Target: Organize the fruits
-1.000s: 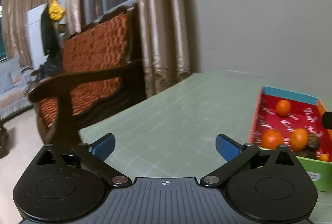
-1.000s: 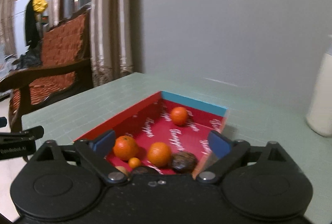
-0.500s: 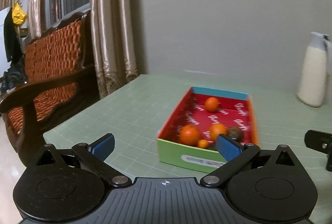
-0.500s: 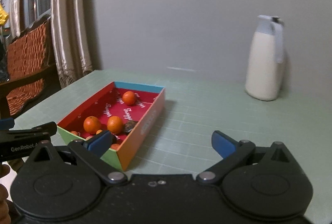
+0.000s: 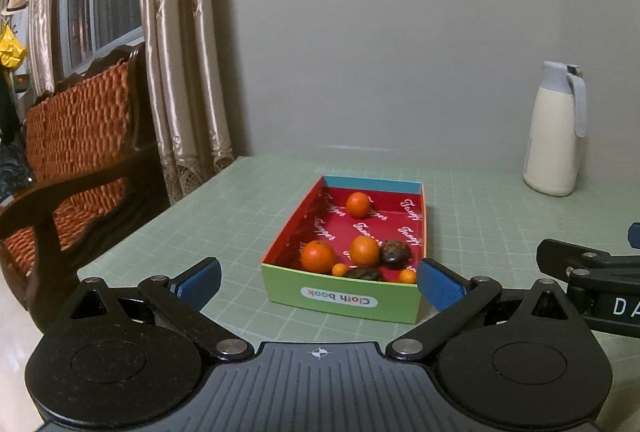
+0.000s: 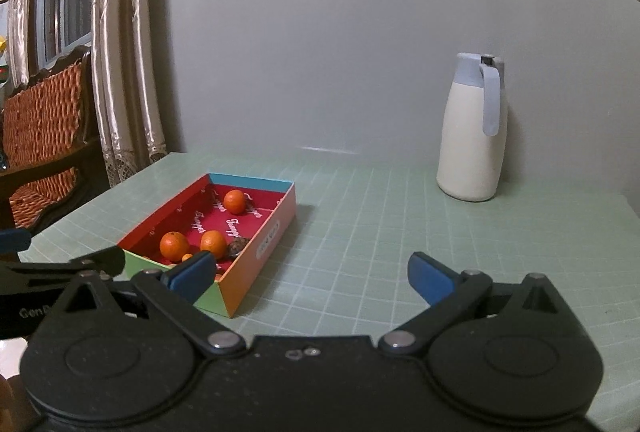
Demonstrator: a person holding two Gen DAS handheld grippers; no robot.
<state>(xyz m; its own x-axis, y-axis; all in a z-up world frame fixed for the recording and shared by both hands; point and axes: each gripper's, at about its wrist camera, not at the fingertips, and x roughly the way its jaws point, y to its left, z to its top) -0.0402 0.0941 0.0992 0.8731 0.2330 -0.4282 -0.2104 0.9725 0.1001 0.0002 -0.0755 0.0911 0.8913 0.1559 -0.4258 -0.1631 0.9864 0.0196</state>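
Fruits in a red-lined box [image 5: 345, 300], centre of the left wrist frame, on a green gridded desk [image 5: 240, 232]: three oranges, one alone at the far end [image 5: 358, 204], two side by side nearer the green front wall [image 5: 318, 256] [image 5: 364, 251]; two small orange fruits [image 5: 340, 269] [image 5: 407, 276] and two dark brown ones [image 5: 395, 252] [image 5: 364, 274] near them. Left gripper [image 5: 318, 282] spread wide, nothing between its blue pads, low in frame just short of the box. Right gripper [image 6: 310, 274] likewise wide and empty, over bare desk right of the box. "Cloth book" label readable only from the left wrist; box's orange side wall [image 6: 260, 252] shown only from the right wrist, with one dark fruit hidden. White jug [image 6: 472, 129] by the wall, upper right in both views. Chair [image 5: 76, 159] and curtains [image 5: 180, 51] at left.
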